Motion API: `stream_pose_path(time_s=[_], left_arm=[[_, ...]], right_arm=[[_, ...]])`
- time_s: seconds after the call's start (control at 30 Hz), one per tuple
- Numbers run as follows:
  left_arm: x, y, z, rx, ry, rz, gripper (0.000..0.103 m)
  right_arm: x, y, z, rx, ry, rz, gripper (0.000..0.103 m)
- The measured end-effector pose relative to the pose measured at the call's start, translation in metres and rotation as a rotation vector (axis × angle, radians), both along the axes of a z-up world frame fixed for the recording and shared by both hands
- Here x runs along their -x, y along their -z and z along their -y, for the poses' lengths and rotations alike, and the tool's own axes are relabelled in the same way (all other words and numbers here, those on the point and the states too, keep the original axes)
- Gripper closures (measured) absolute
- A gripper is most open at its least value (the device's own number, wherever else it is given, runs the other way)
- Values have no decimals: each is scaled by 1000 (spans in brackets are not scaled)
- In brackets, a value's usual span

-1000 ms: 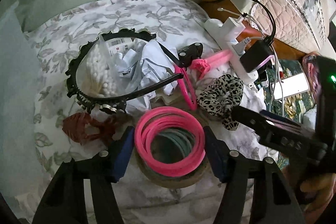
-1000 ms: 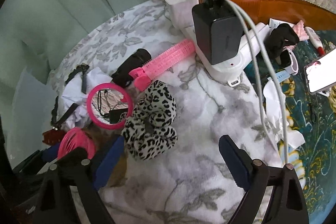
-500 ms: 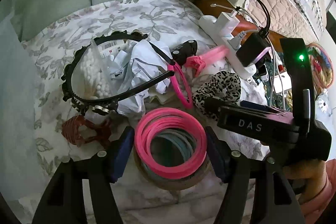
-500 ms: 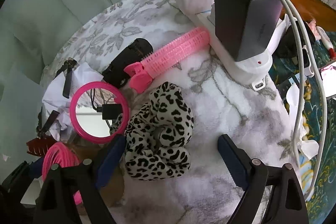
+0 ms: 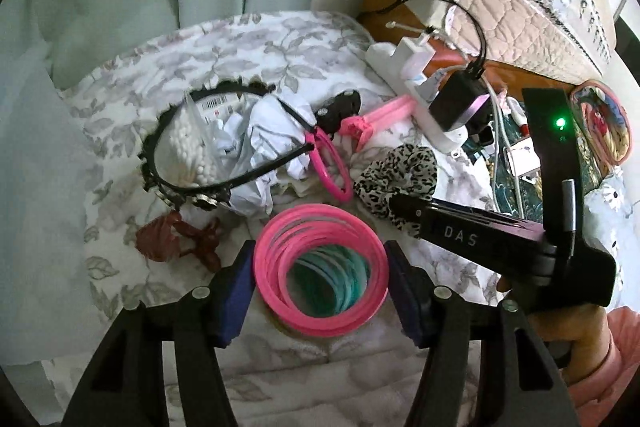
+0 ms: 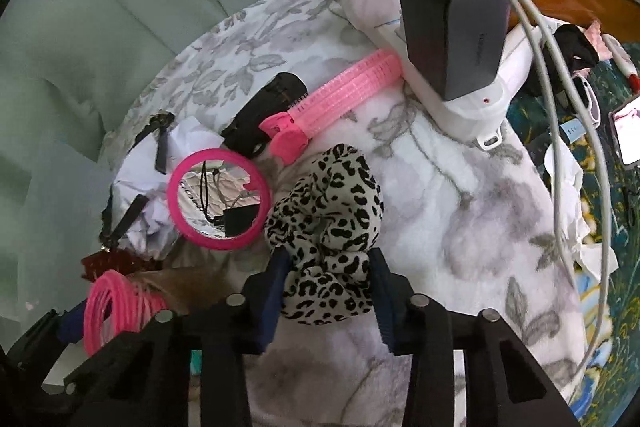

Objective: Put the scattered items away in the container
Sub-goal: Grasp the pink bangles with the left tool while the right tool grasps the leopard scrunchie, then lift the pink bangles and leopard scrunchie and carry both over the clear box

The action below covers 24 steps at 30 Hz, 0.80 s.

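Squeezing the right gripper (image 6: 329,281) down on the leopard-print scrunchie (image 6: 326,223) lying on the floral blanket (image 6: 460,227), soft and squishy so grabbing the bunched edge, left gripper (image 5: 320,269) sitting wide around the pink rings (image 5: 322,267).

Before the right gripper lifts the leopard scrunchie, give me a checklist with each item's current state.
1. Right gripper jaws closed on the leopard scrunchie: ok, pads press both sides.
2. Scrunchie free of the pink mirror: cannot tell, they touch or overlap at the edge.
3. Charger cables apart from the scrunchie: ok.
4. Left gripper steadying the container of pink rings: cannot tell, jaws flank it.
5. Container has room: cannot tell.
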<state>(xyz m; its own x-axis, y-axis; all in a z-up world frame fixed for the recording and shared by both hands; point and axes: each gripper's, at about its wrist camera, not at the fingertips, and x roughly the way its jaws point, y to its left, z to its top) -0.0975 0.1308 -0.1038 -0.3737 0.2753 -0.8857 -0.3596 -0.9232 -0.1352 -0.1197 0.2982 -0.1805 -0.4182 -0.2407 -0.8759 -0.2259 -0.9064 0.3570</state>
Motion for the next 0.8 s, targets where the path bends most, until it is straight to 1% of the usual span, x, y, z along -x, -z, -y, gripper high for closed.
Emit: stream_pose_path(time_s=[0.23, 0.4, 0.47, 0.6, 0.67, 0.8], left_arm=[[-10, -29, 7, -18, -6, -60, 40], [-19, -54, 13, -41, -13, -119, 40], [-21, -63, 15, -47, -19, -140, 40], [-26, -80, 23, -61, -33, -182, 40], [-29, -88, 27, -69, -39, -204, 40], [-34, -103, 32, -81, -43, -244, 40]], right_arm=[[-13, -15, -4, 6, 30, -52, 72], [-20, -33, -6, 2, 47, -112, 73], [-25, -42, -8, 2, 48, -131, 77], [-41, -60, -14, 6, 47, -166, 81], [-48, -67, -17, 8, 45, -181, 90], [-53, -78, -13, 2, 33, -217, 91]])
